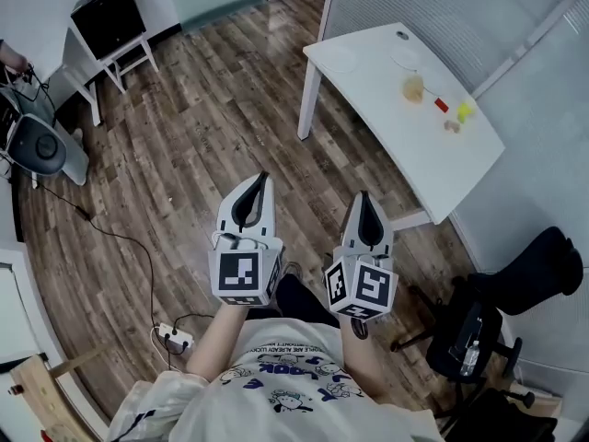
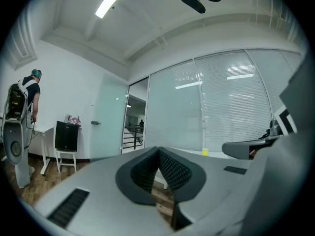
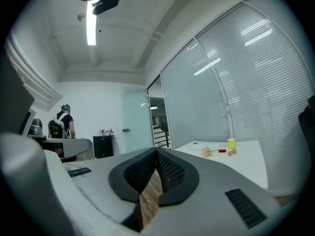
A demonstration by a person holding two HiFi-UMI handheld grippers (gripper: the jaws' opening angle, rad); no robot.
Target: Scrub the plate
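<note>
Two white plates (image 1: 340,60) (image 1: 405,58) lie on the far end of a white table (image 1: 414,145) at the upper right. Beside them are a tan lump (image 1: 413,87), a small red thing (image 1: 442,105) and a yellow cup (image 1: 465,111). I hold both grippers level over the wooden floor, well short of the table. My left gripper (image 1: 264,180) (image 2: 158,150) is shut with nothing in it. My right gripper (image 1: 364,198) (image 3: 156,151) is shut and empty too. In the right gripper view the table (image 3: 246,161) lies ahead to the right with the yellow cup (image 3: 231,142) on it.
A black office chair (image 1: 515,284) stands at the lower right by the blinds. A black box on a white stand (image 1: 109,17) is at the far left, and a person (image 2: 30,90) stands near it. A power strip (image 1: 173,339) and cable lie on the floor.
</note>
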